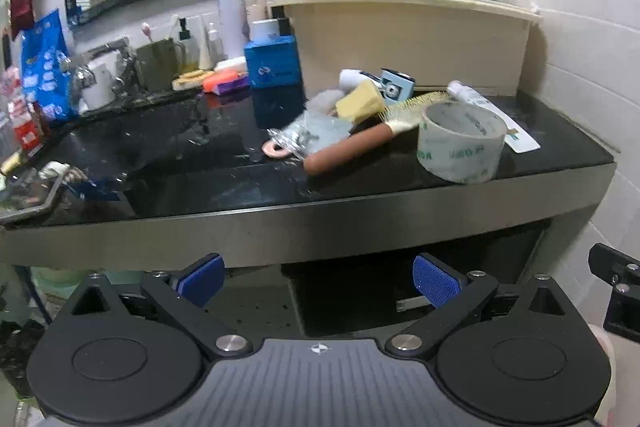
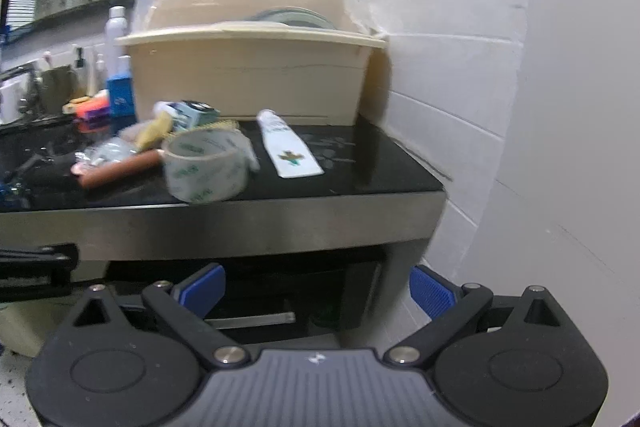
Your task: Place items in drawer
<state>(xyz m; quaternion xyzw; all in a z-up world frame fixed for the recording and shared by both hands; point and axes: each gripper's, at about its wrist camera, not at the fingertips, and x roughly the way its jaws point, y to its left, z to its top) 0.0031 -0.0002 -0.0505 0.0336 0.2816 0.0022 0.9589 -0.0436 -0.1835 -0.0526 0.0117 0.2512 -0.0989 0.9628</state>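
Both grippers are sitting low in front of the counter with nothing in them: the left gripper (image 1: 318,279) has its blue pads spread wide apart, and the right gripper (image 2: 316,289) is spread just as wide. Just past the fingers, under the counter's steel edge, is the dark drawer (image 2: 256,319) with a metal handle bar, and from these angles it looks shut, though it's pretty shadowy down there. Up on the black counter (image 1: 168,163), closest to the front edge, is a tape roll (image 1: 460,143) standing on its side rim, right at the lip. Just left of it lies a brush (image 1: 352,147) with a brown handle, its bristle end tucked behind the tape. A clear bag (image 1: 308,135) of small bits sits under the handle, touching it. Behind those there's a yellow sponge (image 1: 360,101), then a little blue box (image 1: 396,87) leaning against the beige bin (image 1: 412,43). A white tube (image 2: 288,145) lies flat to the right of the tape, apart from the pile. Farther left along the wall is a blue carton (image 1: 273,61), and behind it a white bottle (image 1: 230,15) among other toiletries. The bin has a clear lid with plates inside, pushed back against the tiled wall.
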